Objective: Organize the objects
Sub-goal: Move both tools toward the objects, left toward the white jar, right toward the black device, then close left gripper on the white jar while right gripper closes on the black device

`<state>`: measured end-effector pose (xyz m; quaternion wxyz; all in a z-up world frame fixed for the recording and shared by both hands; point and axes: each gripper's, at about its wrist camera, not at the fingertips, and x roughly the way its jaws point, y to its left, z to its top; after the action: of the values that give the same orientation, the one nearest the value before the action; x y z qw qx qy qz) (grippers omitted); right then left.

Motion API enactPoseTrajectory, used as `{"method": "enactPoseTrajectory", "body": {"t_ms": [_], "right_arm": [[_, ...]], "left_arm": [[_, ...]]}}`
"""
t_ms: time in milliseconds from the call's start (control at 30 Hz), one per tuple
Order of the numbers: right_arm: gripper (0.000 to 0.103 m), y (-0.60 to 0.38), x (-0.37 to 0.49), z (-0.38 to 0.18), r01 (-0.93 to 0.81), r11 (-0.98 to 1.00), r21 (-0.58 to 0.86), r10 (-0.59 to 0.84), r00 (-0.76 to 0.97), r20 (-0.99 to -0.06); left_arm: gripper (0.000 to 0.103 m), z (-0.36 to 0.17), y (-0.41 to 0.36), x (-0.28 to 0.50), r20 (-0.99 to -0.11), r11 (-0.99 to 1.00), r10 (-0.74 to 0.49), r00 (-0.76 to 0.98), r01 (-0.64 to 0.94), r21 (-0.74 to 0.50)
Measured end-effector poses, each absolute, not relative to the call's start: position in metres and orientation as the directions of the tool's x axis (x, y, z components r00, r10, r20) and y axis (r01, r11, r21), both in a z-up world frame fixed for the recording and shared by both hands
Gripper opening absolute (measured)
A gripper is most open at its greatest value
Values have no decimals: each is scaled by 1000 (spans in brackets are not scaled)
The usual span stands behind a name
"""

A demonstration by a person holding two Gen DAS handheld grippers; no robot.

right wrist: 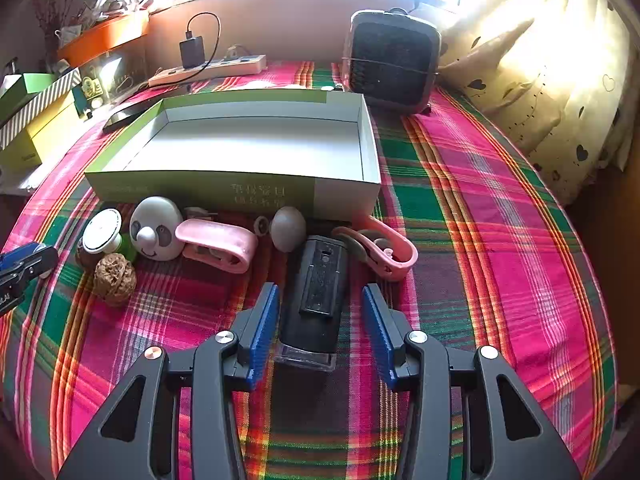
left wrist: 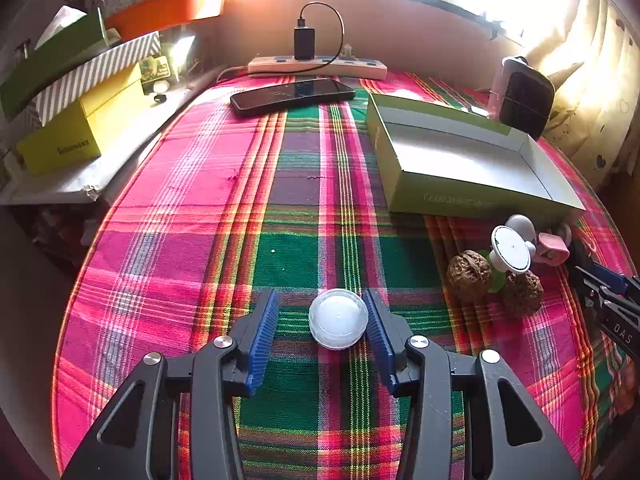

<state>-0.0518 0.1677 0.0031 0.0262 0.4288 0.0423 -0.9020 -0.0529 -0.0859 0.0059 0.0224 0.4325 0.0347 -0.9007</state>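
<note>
In the left wrist view a small white round lid [left wrist: 338, 318] lies on the plaid cloth between the blue pads of my left gripper [left wrist: 320, 300]. The right pad touches its rim, while the left pad stands clear of it, so the gripper is open. In the right wrist view my right gripper [right wrist: 321, 290] straddles a black oblong device [right wrist: 316, 296] lying on the cloth. There are gaps on both sides and the gripper is open. Beyond it stands an empty open green box [right wrist: 200, 188] with a white inside, also seen as the green box [left wrist: 404, 184].
In front of the box lie two walnuts [right wrist: 115, 279], a white round-topped piece [right wrist: 102, 231], a panda-faced ball [right wrist: 156, 228], two pink clips [right wrist: 218, 244], and a grey egg [right wrist: 287, 228]. A phone [left wrist: 292, 94], power strip [left wrist: 316, 66] and small heater [right wrist: 390, 62] sit at the back. Stacked boxes [left wrist: 80, 120] stand left.
</note>
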Motion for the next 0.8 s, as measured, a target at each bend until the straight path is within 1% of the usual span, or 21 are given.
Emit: {"method": "enactPoseTrajectory", "body": {"t_ms": [167, 333, 633, 800], "right_arm": [[35, 168, -51, 3, 97, -995, -34, -35, -629, -777], [30, 167, -50, 3, 107, -994, -29, -45, -629, -776], [29, 171, -49, 4, 114, -993, -8, -66, -627, -776], [29, 174, -45, 13, 122, -993, -3, -77, -647, -758]], "left_arm": [[26, 6, -88, -51, -781, -996, -13, -624, 78, -46], [26, 6, -88, -50, -781, -996, -12, -624, 76, -46], [25, 7, -84, -49, -789, -996, 5, -615, 70, -61], [25, 11, -79, -48, -789, -997, 18, -614, 52, -63]]}}
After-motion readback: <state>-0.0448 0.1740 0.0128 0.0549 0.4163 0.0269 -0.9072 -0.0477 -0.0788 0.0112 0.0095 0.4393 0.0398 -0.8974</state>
